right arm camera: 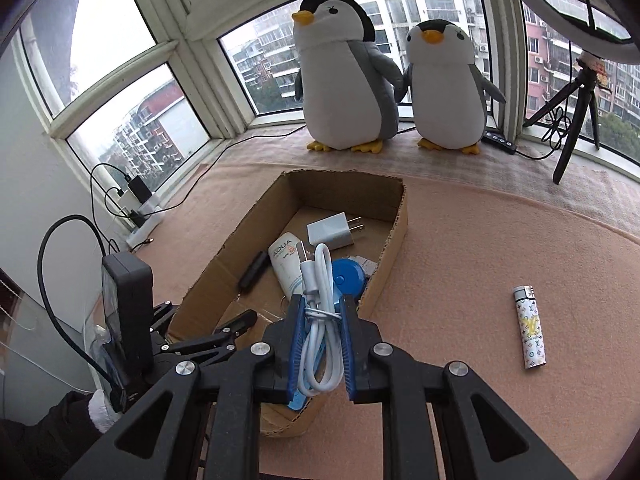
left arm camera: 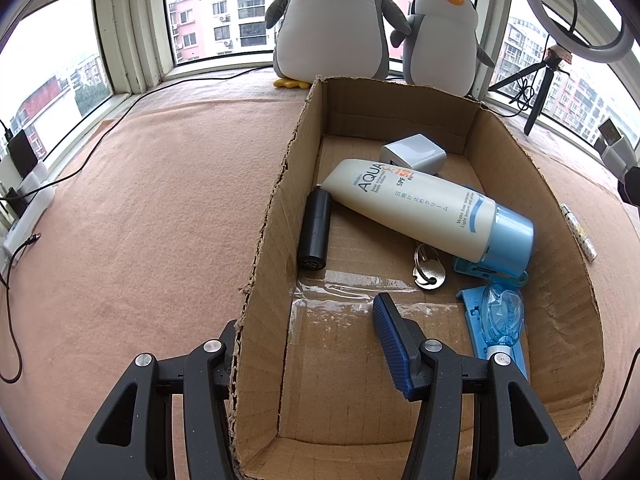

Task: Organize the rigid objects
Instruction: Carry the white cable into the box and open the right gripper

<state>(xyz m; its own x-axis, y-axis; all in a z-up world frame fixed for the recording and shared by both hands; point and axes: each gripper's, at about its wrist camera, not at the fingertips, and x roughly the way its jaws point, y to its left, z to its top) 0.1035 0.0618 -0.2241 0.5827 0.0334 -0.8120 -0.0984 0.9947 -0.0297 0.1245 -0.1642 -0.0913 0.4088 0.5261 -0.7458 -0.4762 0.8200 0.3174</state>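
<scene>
Cable (right arm camera: 320,312) pinched in right gripper (right arm camera: 320,320) | left gripper (left arm camera: 308,344) apart (straddling box wall) | tube (left arm camera: 416,208) reads "AQUA SPF50"

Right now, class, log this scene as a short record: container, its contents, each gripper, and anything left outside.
container: open cardboard box on pink cloth
contents: sunscreen tube, white charger plug, black cylinder, keys, blue items
left gripper: open, straddling the box's left wall
right gripper: shut on coiled white USB cable
outside box: lighter on cloth
</scene>
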